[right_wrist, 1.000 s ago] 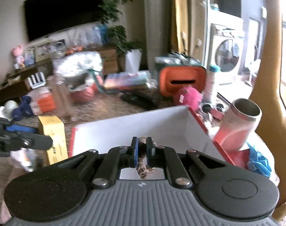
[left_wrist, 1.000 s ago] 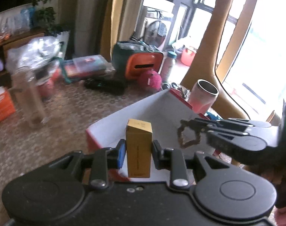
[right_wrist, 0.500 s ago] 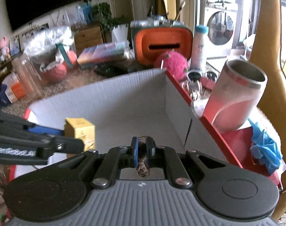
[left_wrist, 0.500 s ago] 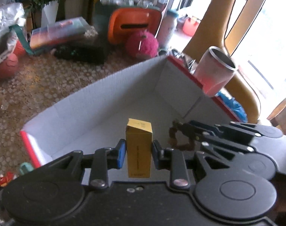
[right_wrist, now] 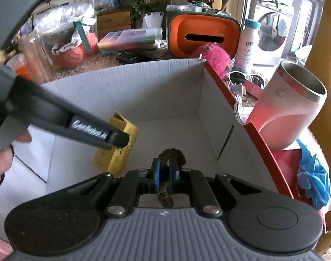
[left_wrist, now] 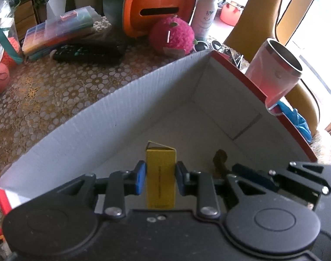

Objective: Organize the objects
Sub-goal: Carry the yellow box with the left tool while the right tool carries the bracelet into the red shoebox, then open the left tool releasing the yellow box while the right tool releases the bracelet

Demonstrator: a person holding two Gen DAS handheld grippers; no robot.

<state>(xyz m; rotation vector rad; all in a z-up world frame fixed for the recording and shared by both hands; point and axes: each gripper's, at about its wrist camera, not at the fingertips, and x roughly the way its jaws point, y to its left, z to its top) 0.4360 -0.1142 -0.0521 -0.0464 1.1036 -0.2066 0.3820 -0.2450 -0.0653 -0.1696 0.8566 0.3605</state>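
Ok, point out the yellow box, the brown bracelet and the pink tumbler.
yellow box (left_wrist: pixel 160 178), left wrist view, front face between the pads.
brown bracelet (right_wrist: pixel 173 154), right wrist view, loop above the pads.
pink tumbler (right_wrist: pixel 287 117), right wrist view, side wall.

Landmark: washing machine, seen at far right behind the table
Table: floral-patterned tablecloth, laid in front of the washing machine
Plant: potted, white pot, placed left of the washing machine
Drawers: wooden unit, further left
Light: daylight, admitted through window

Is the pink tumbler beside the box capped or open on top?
Open: the pink tumbler shows a bare steel rim and hollow interior, no lid, outside the cardboard box.
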